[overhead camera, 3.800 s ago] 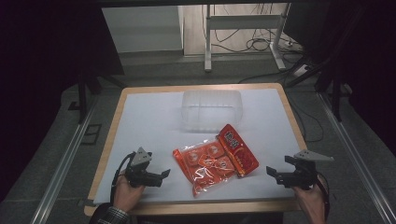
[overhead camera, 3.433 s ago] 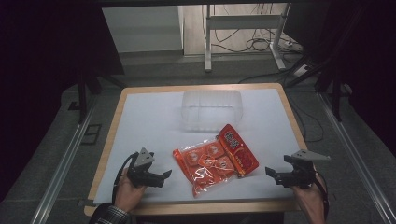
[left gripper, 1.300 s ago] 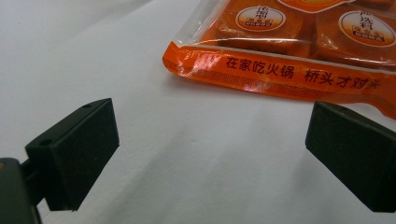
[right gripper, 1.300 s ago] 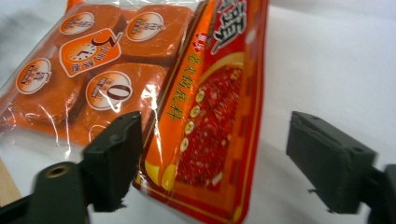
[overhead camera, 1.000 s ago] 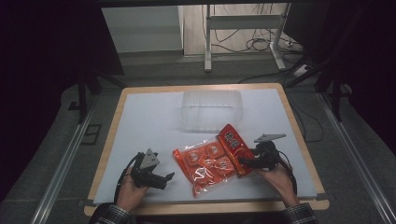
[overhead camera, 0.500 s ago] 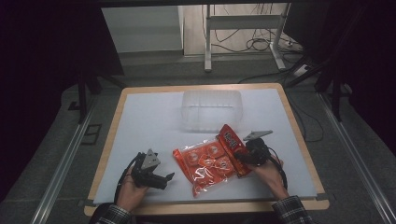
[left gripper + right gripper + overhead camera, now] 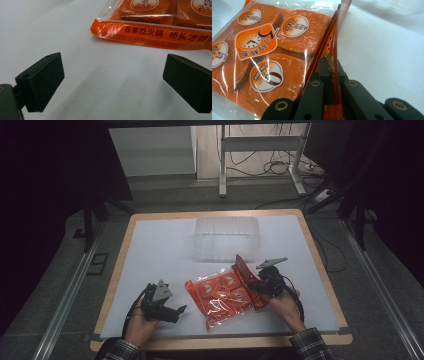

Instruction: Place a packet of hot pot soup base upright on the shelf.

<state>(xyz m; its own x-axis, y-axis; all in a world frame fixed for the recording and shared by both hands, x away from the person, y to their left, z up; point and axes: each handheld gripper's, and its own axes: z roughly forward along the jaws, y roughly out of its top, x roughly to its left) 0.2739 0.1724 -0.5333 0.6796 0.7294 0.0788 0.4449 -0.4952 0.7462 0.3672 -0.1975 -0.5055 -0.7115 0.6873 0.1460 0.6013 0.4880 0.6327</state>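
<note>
On a white table (image 7: 150,250) with a wooden edge, a clear tub (image 7: 226,238) sits at the far middle. Near the centre lies a big orange bag (image 7: 217,295) of four round-labelled blocks. Along its right side a slim red packet (image 7: 246,277) stands tilted on edge, touching the bag. The right gripper (image 7: 260,287) has its jaws pressed together on this packet's near end. At near left, the left gripper (image 7: 176,312) rests low over the table, jaws wide apart, holding nothing, just beside the bag's left edge.
</note>
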